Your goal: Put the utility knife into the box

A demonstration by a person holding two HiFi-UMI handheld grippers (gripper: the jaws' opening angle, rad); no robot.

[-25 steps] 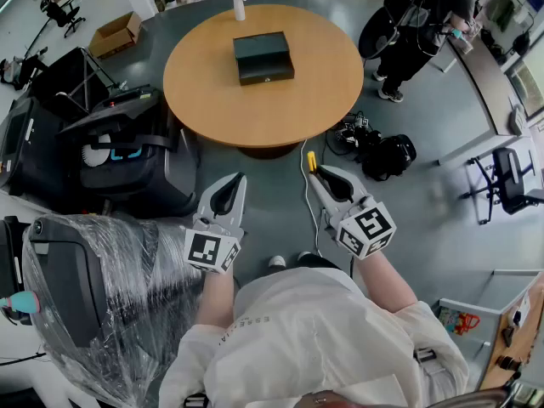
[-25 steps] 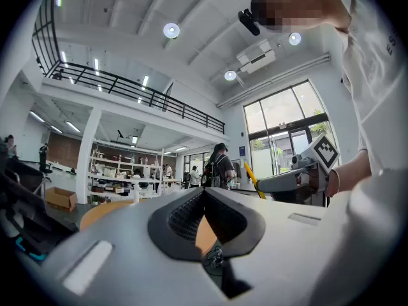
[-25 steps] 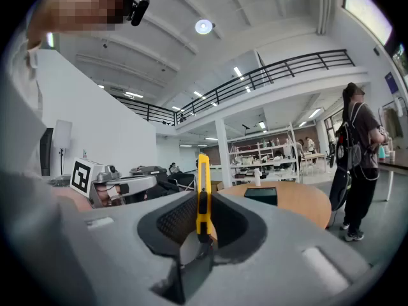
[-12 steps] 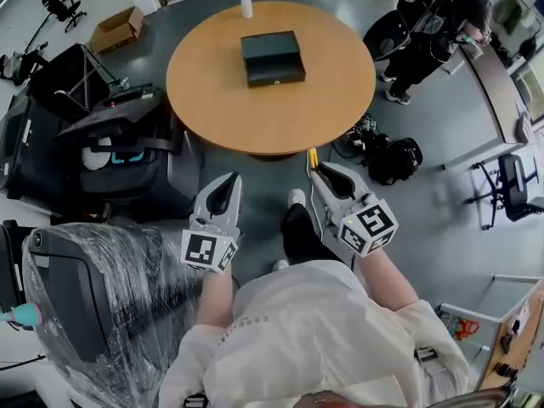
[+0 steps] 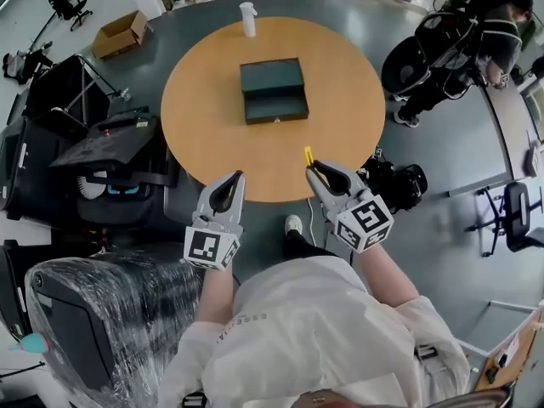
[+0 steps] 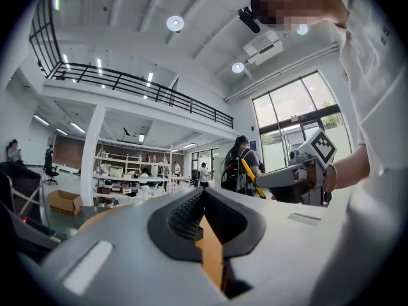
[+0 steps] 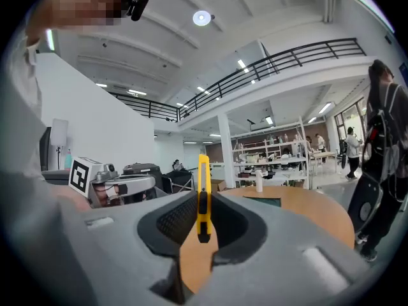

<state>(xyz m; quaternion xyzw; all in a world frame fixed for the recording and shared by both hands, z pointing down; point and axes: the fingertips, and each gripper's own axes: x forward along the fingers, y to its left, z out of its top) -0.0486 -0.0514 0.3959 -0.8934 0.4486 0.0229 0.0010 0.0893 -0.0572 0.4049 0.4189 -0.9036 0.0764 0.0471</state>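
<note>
A dark green box (image 5: 273,90) stands open in the middle of the round wooden table (image 5: 348,117); in the right gripper view the box (image 7: 261,201) shows far ahead. My right gripper (image 5: 313,170) is shut on a yellow utility knife (image 5: 308,155), held at the table's near edge. The knife (image 7: 203,196) stands upright between the pads. My left gripper (image 5: 235,177) is shut and holds nothing, level with the right one, just short of the table edge. Each gripper shows in the other's view: the right gripper (image 6: 280,180) with the knife (image 6: 253,178), and the left gripper (image 7: 118,187).
A white bottle (image 5: 247,19) stands at the table's far edge. Black equipment cases (image 5: 110,143) and a plastic-wrapped chair (image 5: 93,313) crowd the left. A black bag (image 5: 399,181) lies on the floor at the right, and a person with a backpack (image 5: 476,41) stands beyond it.
The person has stepped towards the table. Both grippers have come from over the floor up to the table's near edge, the knife still in the right one.
</note>
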